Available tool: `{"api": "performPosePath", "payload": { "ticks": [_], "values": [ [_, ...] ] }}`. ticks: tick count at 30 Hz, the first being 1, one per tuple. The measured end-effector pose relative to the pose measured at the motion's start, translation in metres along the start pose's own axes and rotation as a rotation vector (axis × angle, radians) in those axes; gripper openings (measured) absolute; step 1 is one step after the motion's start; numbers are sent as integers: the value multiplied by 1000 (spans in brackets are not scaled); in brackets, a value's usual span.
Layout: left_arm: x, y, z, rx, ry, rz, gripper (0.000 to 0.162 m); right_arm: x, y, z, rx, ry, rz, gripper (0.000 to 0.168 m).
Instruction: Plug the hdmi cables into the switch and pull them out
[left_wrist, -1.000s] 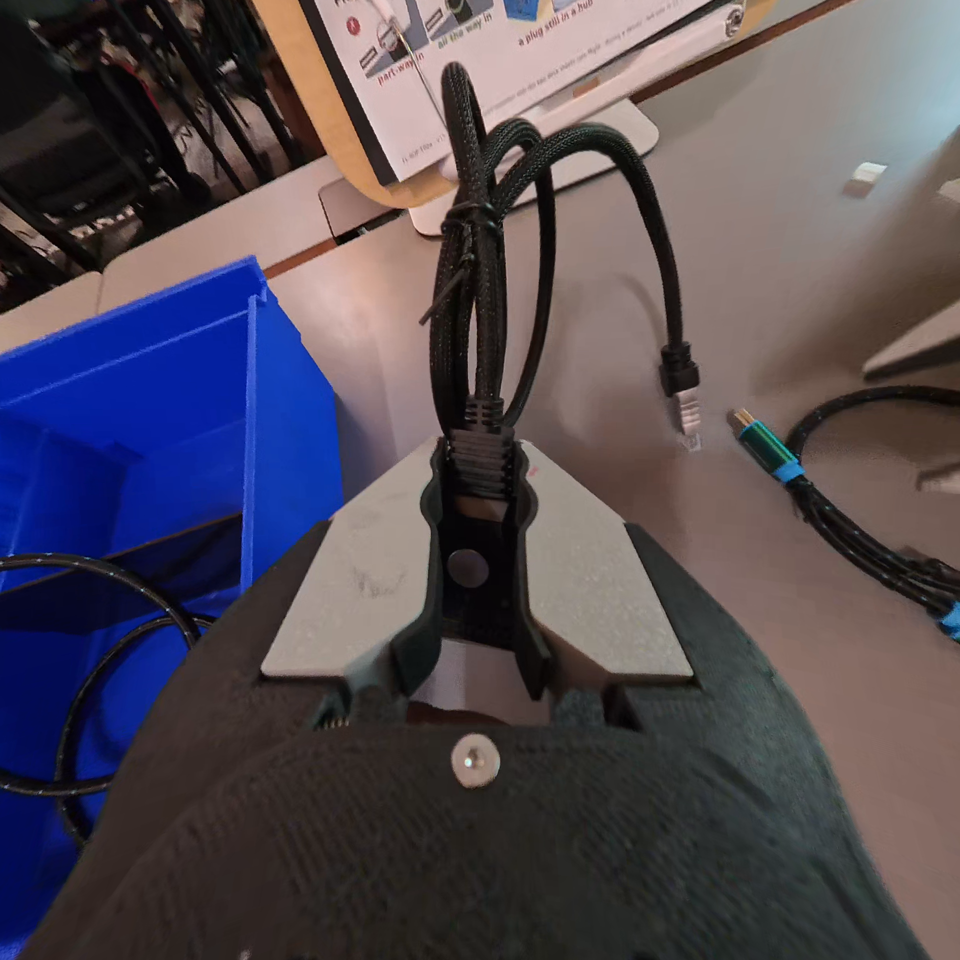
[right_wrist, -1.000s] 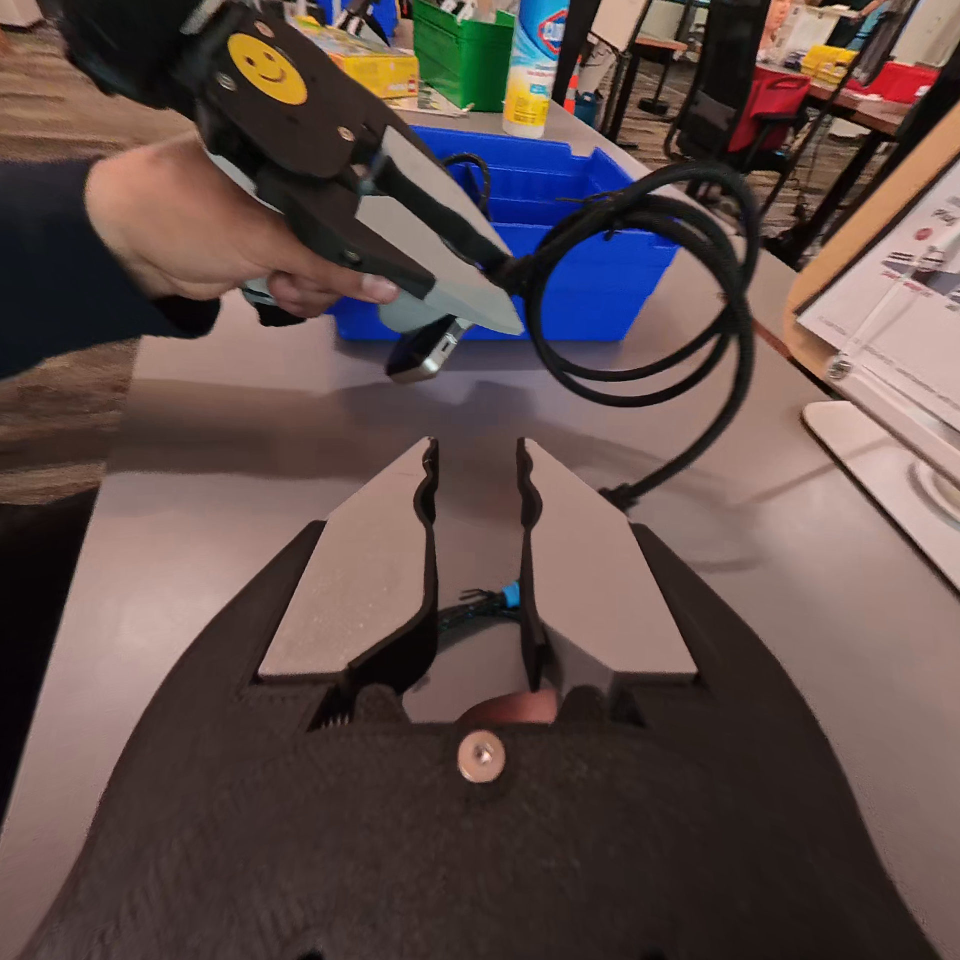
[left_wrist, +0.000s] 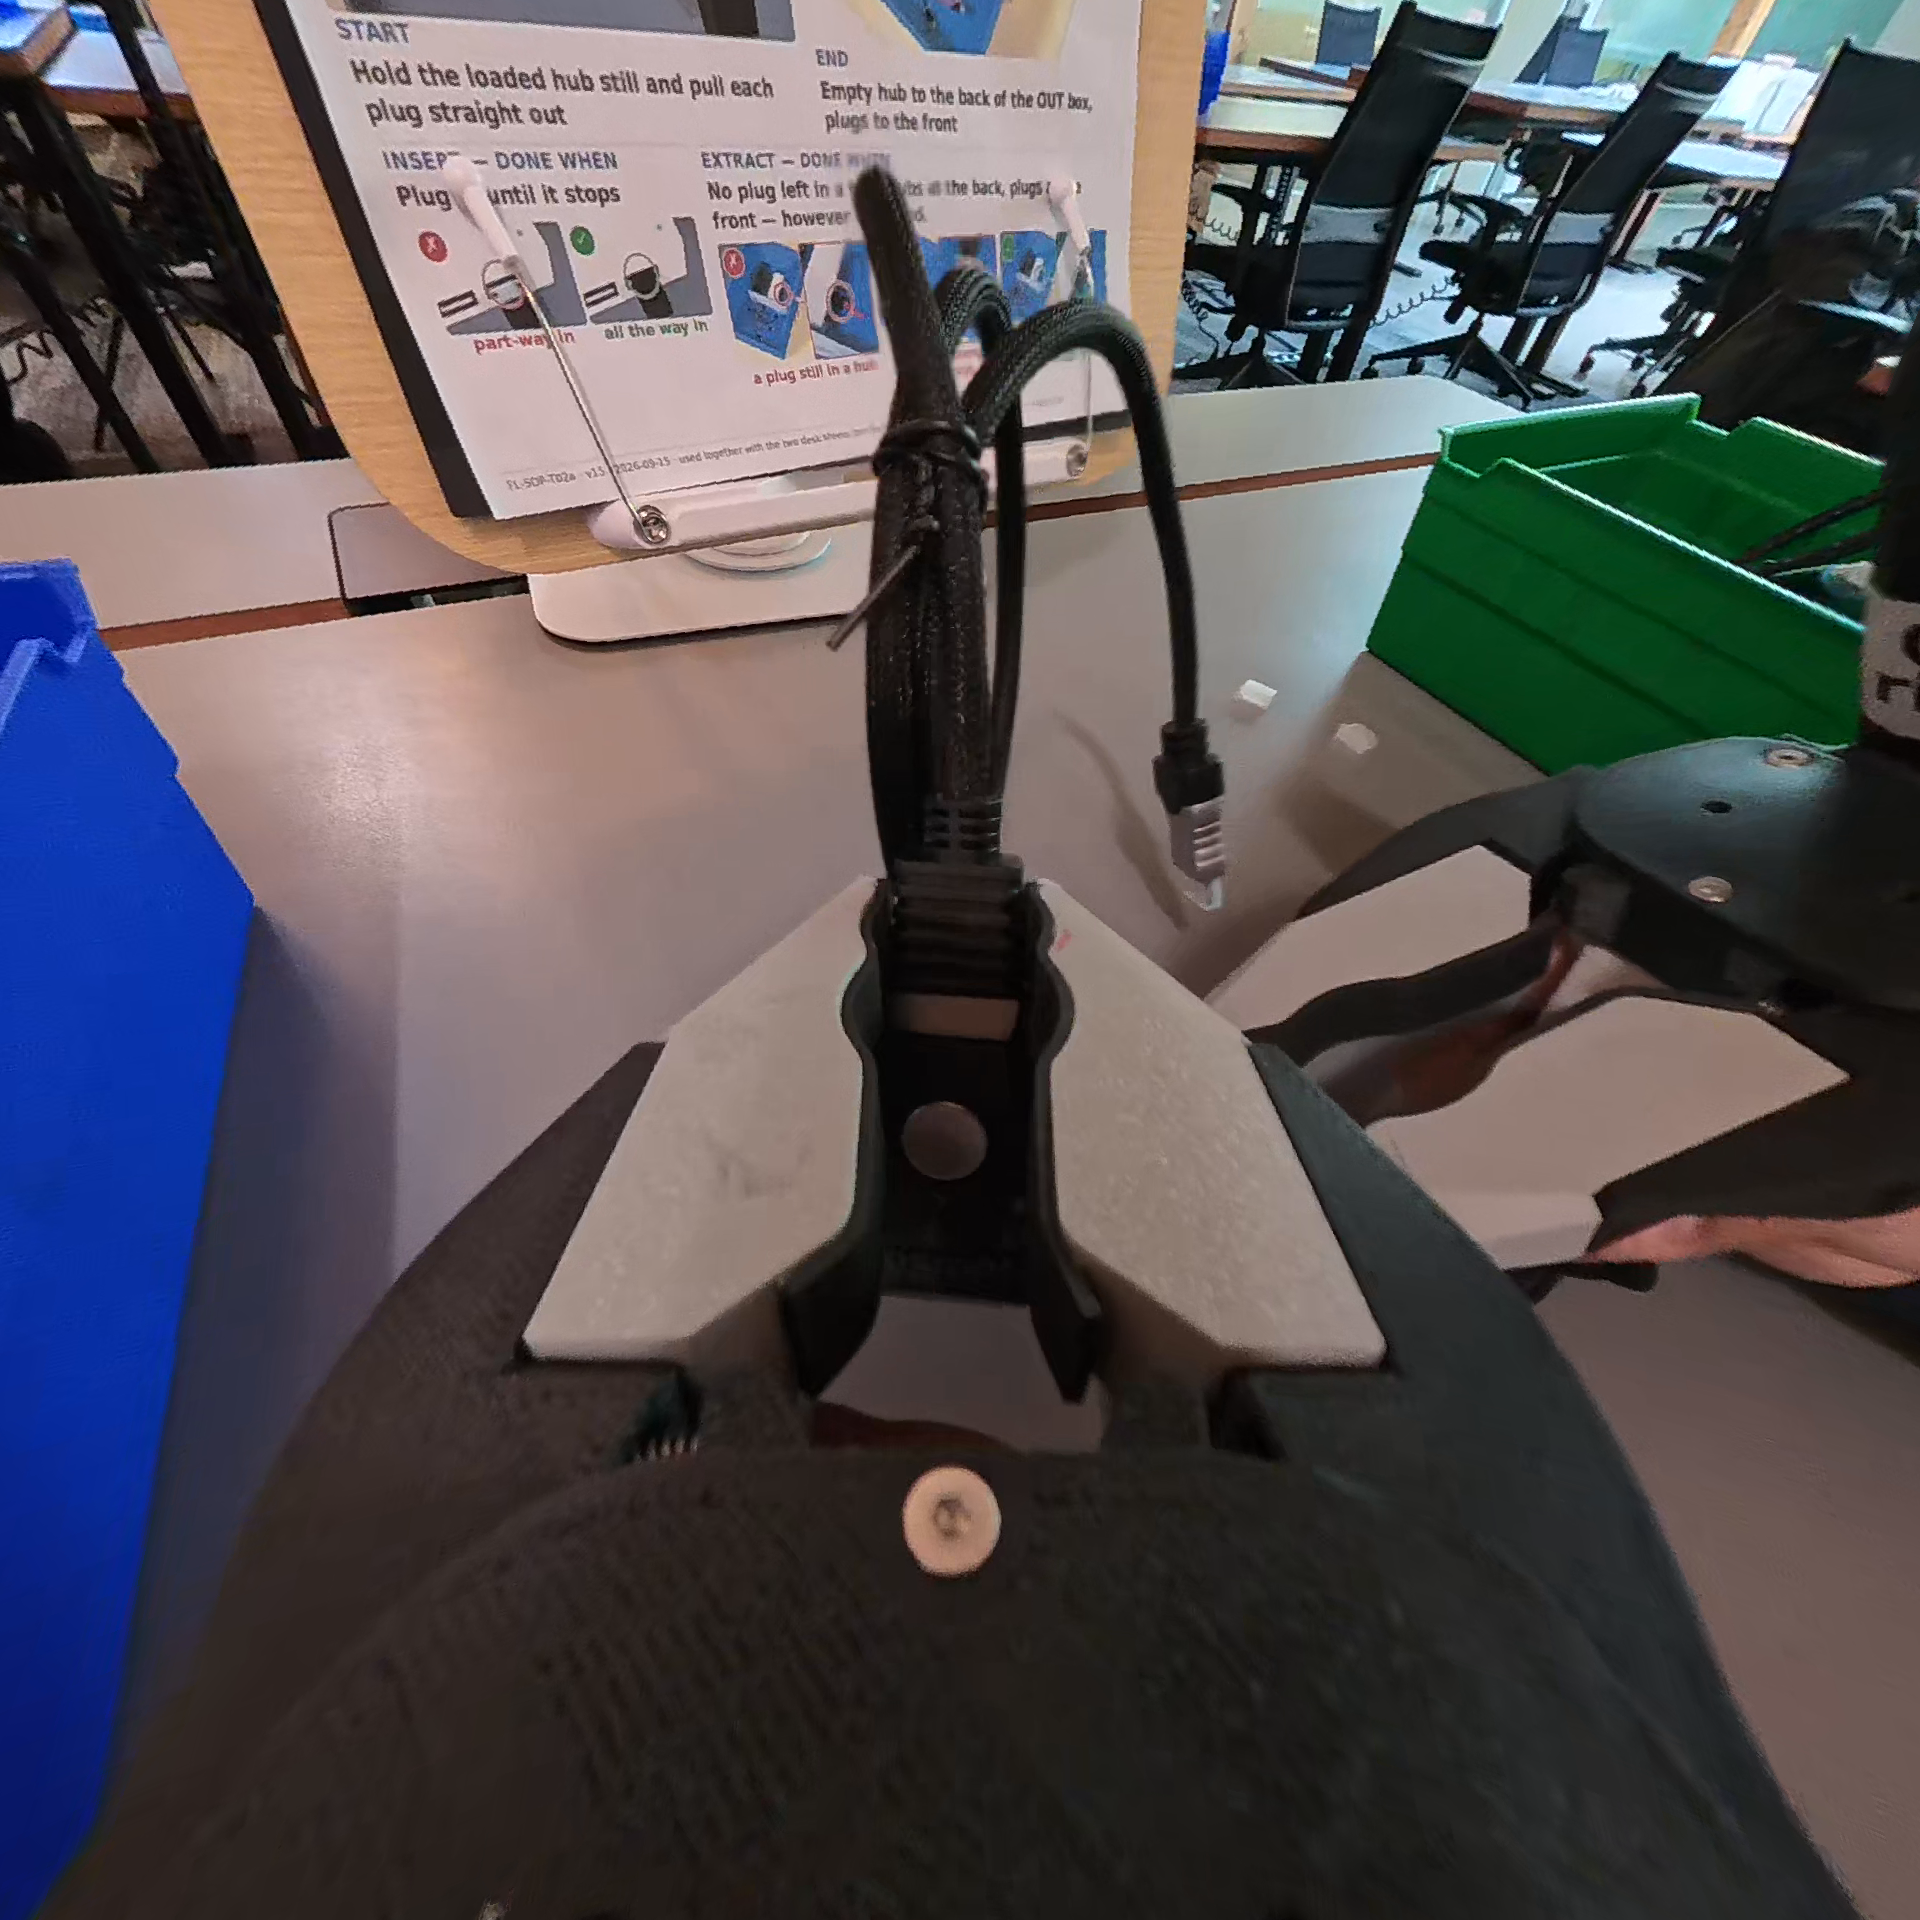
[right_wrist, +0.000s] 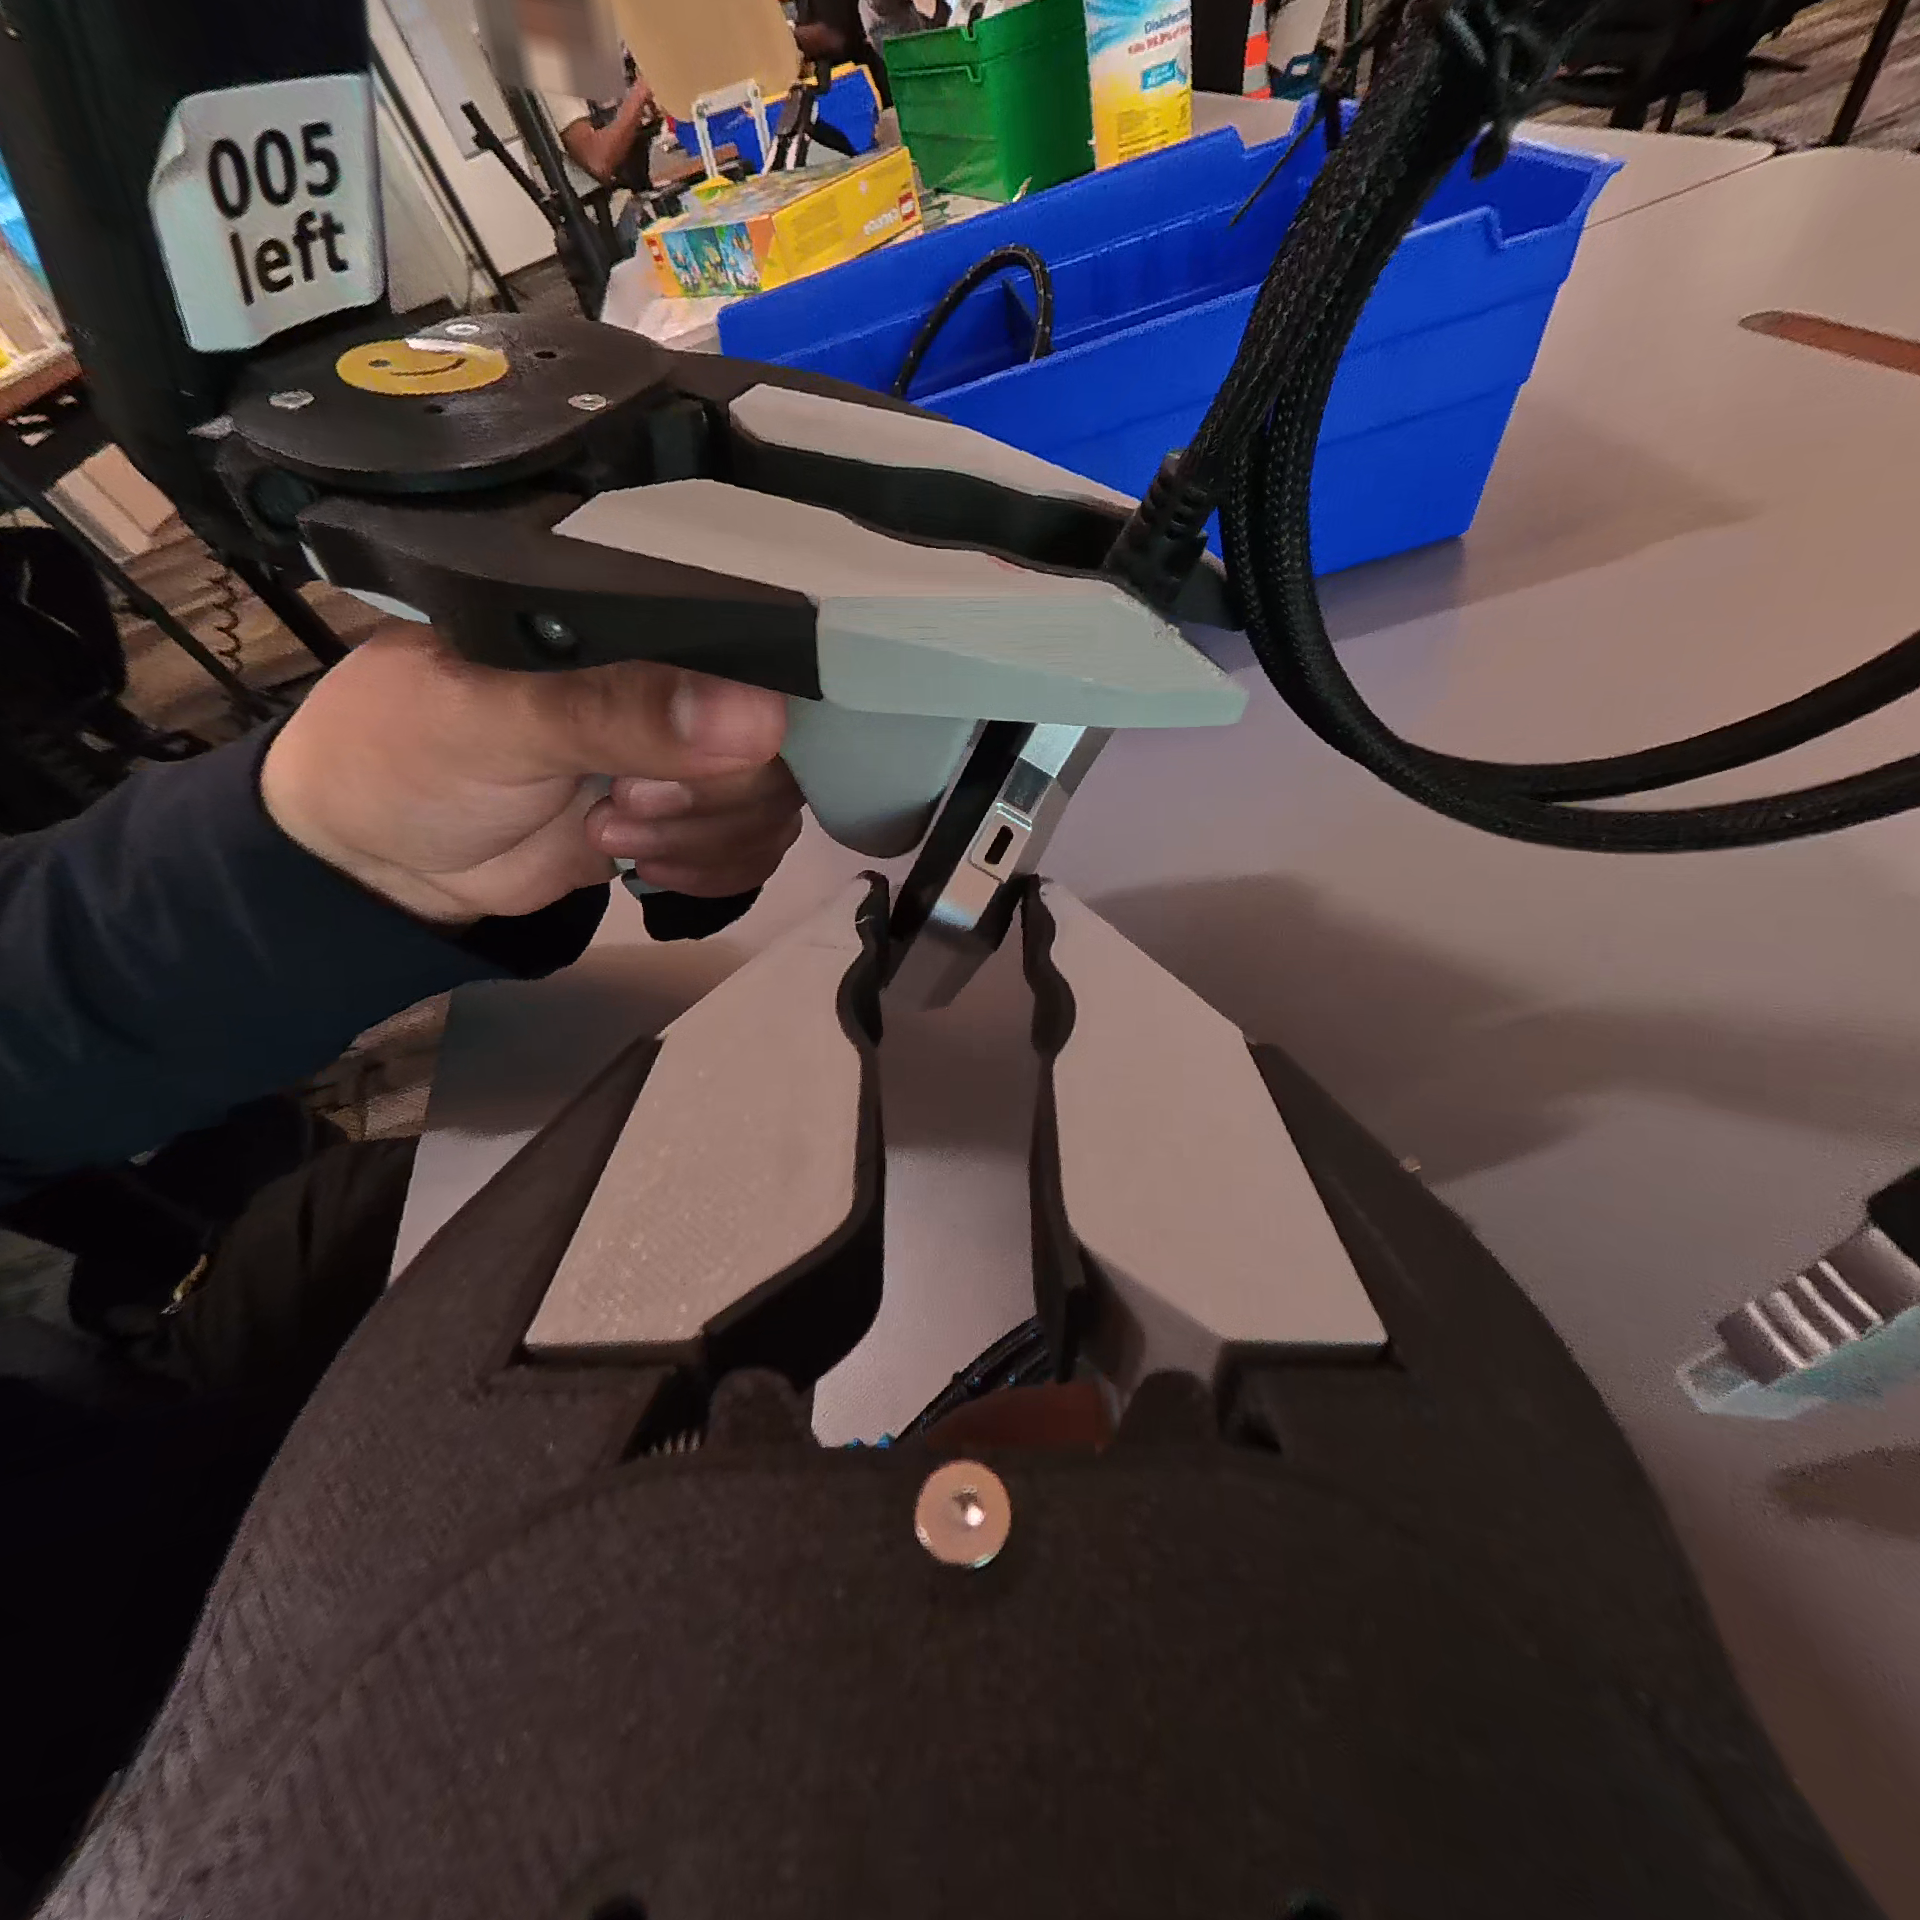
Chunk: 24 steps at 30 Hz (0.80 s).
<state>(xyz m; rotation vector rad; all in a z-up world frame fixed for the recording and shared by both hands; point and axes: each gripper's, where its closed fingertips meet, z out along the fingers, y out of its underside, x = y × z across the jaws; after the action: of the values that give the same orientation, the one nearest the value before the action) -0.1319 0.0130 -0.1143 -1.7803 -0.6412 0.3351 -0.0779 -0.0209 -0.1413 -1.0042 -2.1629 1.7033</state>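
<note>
My left gripper (left_wrist: 951, 894) is shut on a black and silver switch (left_wrist: 943, 1138). A tied bundle of black braided cable (left_wrist: 925, 582) is plugged into the switch and rises from its top. One loose silver plug (left_wrist: 1195, 821) dangles from the bundle. In the right wrist view the left gripper (right_wrist: 1195, 634) is held level, and the switch (right_wrist: 987, 852) hangs below its fingers. My right gripper (right_wrist: 951, 914) is open, with its fingertips on either side of the switch's lower end. It also shows in the left wrist view (left_wrist: 1351, 1039), reaching in from the right.
A blue bin (right_wrist: 1351, 343) holding a cable stands behind the left gripper, at the left in the left wrist view (left_wrist: 104, 1039). A green bin (left_wrist: 1621, 582) sits at the back right and an instruction board (left_wrist: 675, 260) straight ahead. A ribbed silver plug (right_wrist: 1829, 1309) lies at the right. The tips of one gripper are about 7 cm away from the tips of the other.
The left gripper has swung right and levelled, still holding the switch. The right gripper has closed in, so the switch's lower end now sits between its open fingertips.
</note>
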Motion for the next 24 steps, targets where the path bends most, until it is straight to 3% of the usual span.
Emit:
{"api": "performPosePath", "payload": {
  "ticks": [11,16,24],
  "values": [
    [-10,-11,-36,65,-50,203,37,-1,1,-5,-9,-50,49,21],
    [-13,15,-54,-38,-31,322,68,-3,0,-5,-3,-81,74,21],
    [-22,38,-71,-41,-90,702,71,-11,-17,-19,73,-213,206,20]
  ]
}}
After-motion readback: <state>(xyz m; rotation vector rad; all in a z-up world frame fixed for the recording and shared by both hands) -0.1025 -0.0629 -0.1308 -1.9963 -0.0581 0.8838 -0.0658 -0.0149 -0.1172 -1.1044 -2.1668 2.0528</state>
